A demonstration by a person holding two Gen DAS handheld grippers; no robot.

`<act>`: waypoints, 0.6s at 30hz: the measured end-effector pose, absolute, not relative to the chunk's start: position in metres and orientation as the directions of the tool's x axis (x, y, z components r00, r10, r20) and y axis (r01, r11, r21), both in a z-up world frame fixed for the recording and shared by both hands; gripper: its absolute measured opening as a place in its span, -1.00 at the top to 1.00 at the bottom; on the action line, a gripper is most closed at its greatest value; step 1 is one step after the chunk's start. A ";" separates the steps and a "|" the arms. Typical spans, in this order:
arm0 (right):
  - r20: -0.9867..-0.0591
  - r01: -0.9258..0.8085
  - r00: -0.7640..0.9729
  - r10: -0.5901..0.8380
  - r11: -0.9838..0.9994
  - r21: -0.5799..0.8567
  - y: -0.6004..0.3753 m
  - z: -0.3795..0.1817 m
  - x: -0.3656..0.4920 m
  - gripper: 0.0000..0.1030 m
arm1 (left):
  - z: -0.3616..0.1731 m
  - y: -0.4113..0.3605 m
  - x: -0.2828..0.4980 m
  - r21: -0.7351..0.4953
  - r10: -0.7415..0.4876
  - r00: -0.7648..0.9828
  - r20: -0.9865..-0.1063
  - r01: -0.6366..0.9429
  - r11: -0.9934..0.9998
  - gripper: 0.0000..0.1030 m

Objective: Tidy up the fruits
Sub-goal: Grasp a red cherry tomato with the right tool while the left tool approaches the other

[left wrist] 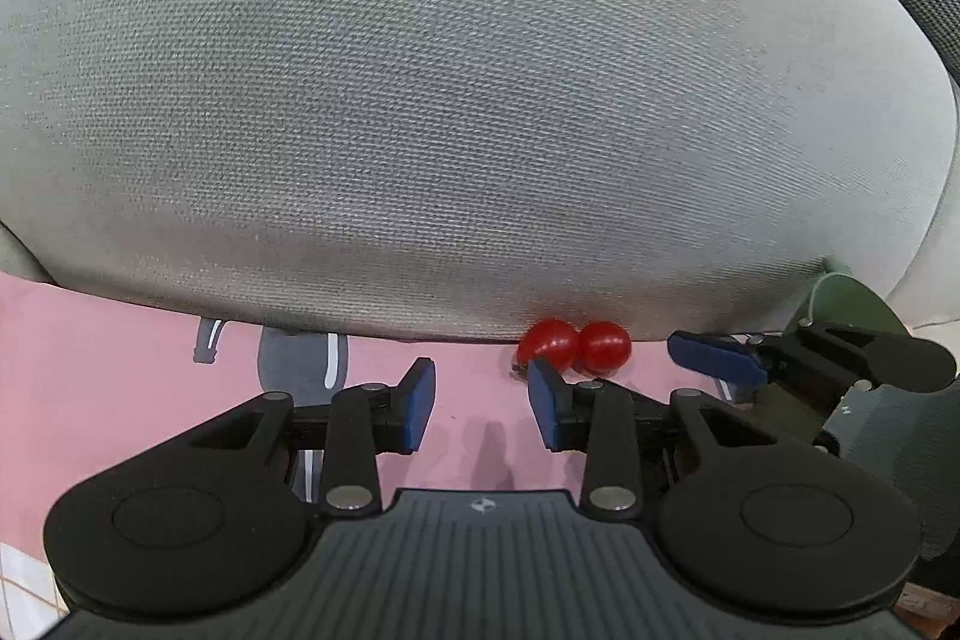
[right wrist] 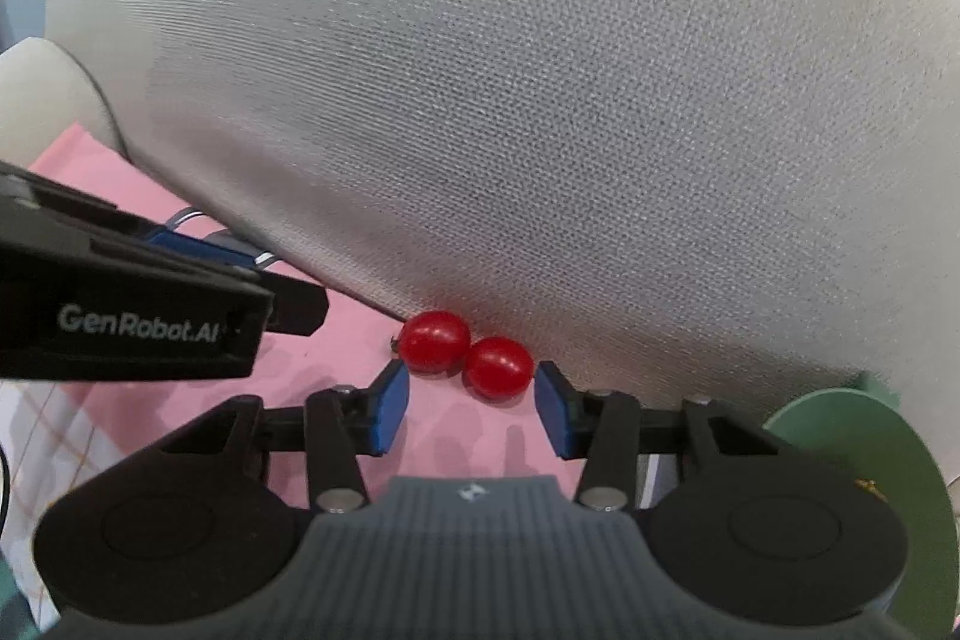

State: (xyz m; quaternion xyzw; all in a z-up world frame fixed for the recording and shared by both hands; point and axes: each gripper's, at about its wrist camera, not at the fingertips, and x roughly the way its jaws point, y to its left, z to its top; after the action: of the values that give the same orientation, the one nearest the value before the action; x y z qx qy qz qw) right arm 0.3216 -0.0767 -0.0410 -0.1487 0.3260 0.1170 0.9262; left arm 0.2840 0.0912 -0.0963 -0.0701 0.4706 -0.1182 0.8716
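Observation:
Two red cherry tomatoes lie touching each other on a pink mat, right against the foot of a grey cushion. My right gripper stands open just before them; its blue fingertips flank the pair without pressing, and the nearer tomato is close to the right pad. My left gripper is open with nothing between its fingers, the same tomatoes just beyond its right fingertip. A blue finger of the right gripper shows at the right of the left wrist view.
A large grey fabric cushion fills the space behind the tomatoes. A green plate lies at the right. The left gripper's black body reaches in from the left. The mat bears a grey printed figure.

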 end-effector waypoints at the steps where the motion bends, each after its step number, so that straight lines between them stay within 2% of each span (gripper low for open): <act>1: -0.640 -0.308 0.759 0.119 0.932 -0.191 -0.076 -0.042 0.323 0.21 | -0.098 0.092 0.285 -0.236 -0.273 0.527 -0.805 0.138 0.962 0.20; 9: -0.642 -0.286 0.756 0.126 0.946 -0.150 -0.070 -0.054 0.331 0.31 | -0.113 0.102 0.292 -0.283 -0.301 0.519 -0.800 0.117 0.952 0.20; 18: -0.616 -0.278 0.777 0.128 0.948 -0.153 -0.072 -0.069 0.333 0.32 | -0.124 0.103 0.293 -0.325 -0.342 0.515 -0.786 0.127 0.937 0.20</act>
State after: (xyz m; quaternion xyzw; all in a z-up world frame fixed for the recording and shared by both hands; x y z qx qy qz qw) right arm 0.3332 -0.0717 -0.0690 -0.1185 0.3157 0.1084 0.9352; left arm 0.2932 0.1030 -0.1237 -0.1136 0.4734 -0.1361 0.8628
